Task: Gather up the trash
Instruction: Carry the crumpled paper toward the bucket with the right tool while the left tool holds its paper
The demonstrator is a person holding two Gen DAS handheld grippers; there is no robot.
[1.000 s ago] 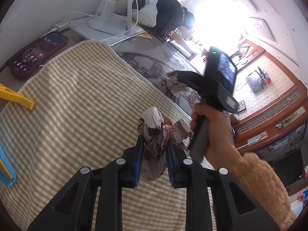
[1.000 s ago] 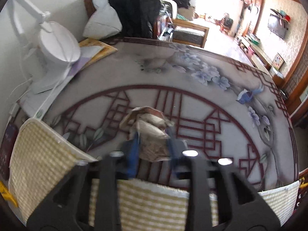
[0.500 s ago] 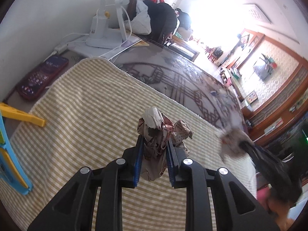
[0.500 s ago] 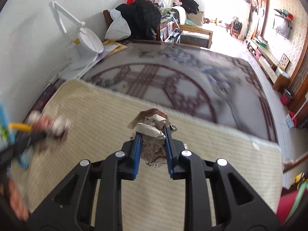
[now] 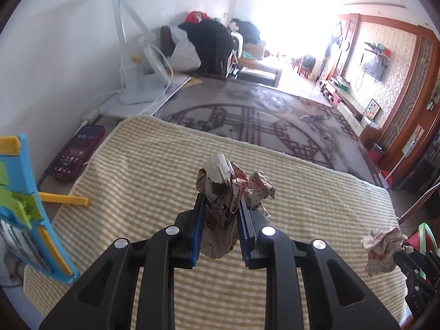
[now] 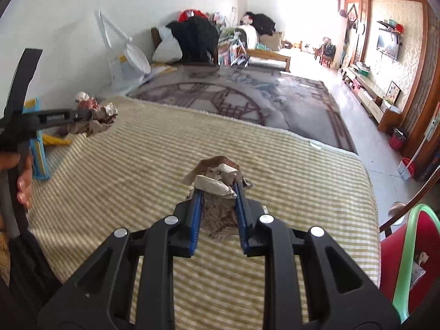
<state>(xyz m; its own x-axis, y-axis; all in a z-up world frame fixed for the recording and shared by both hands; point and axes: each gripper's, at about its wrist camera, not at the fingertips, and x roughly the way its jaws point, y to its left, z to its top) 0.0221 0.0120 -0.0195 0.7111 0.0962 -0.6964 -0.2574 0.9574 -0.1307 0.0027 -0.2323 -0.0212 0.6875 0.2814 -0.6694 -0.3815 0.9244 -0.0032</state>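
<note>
My left gripper [image 5: 220, 202] is shut on a crumpled wad of printed paper [image 5: 228, 184] and holds it above the yellow-striped cloth [image 5: 154, 170]. My right gripper [image 6: 217, 192] is shut on a second crumpled paper wad [image 6: 217, 181], also above the cloth [image 6: 154, 165]. In the left wrist view the right gripper's wad [image 5: 382, 247] shows at the lower right. In the right wrist view the left gripper's wad [image 6: 95, 112] shows at the far left.
A red bin with a green rim [image 6: 409, 258] stands off the cloth's right edge. A phone [image 5: 75, 154], a white desk lamp [image 5: 137, 82] and a blue-and-yellow plastic stand [image 5: 24, 209] lie along the left wall. A patterned tabletop [image 5: 261, 121] lies beyond the cloth.
Both grippers have lifted and pulled back toward the near side with their paper wads. The right gripper has swung from over the patterned tabletop to the cloth's right side.
</note>
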